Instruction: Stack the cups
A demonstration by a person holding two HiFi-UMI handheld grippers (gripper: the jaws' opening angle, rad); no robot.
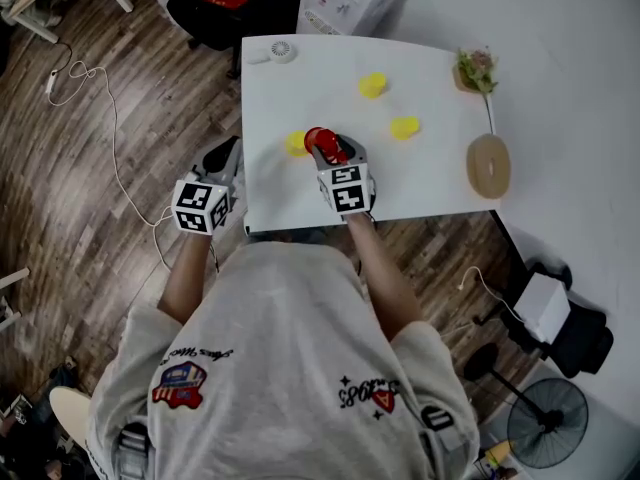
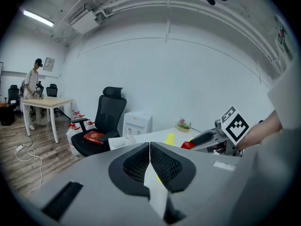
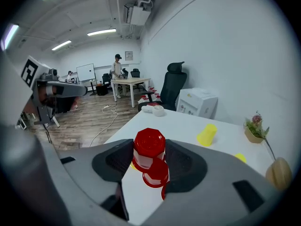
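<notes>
left gripper (image 2: 150, 150) closed, right gripper (image 3: 149, 155) clamped

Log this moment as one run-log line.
right claw: shut on red cup stack over white table | left claw: shut, empty | three yellow cups: apart on table, unstacked

White table (image 1: 430, 183); wood floor (image 1: 180, 98); black chair (image 1: 200, 20)
</notes>
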